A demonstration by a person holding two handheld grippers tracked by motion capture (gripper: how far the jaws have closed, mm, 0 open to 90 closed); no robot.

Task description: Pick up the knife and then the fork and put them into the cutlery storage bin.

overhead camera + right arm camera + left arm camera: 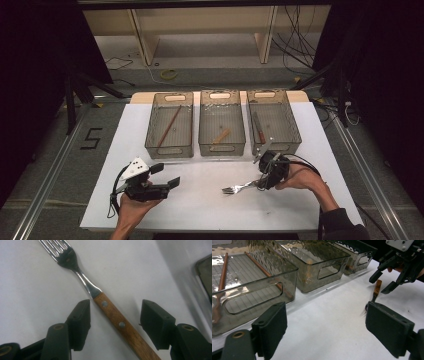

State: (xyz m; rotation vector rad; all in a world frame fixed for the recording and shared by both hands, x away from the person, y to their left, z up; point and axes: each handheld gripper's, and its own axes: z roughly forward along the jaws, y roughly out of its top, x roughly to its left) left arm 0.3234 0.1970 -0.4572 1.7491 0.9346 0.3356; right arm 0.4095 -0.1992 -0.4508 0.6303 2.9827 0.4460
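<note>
A: Right gripper view puts the fork (pixel 110 308) directly between the jaws of the right gripper (pixel 113 323), which stand wide apart with nothing clamped. The wooden handle runs diagonally through the gap, tines pointing away.

B: And on the table (pixel 200 200)?

A: It lies toward the near edge, right of centre, tines toward the left edge, handle under the right gripper. The right hand (pixel 300 177) is tipped down over the handle end (no contact that I can make out).

B: The other one?

A: The left gripper (pixel 157 181) sits well apart near the near-left corner, jaws spread and empty, aimed across the table. The right is plainly nearer; I'd judge a straight close on the handle is what's called for.
</note>
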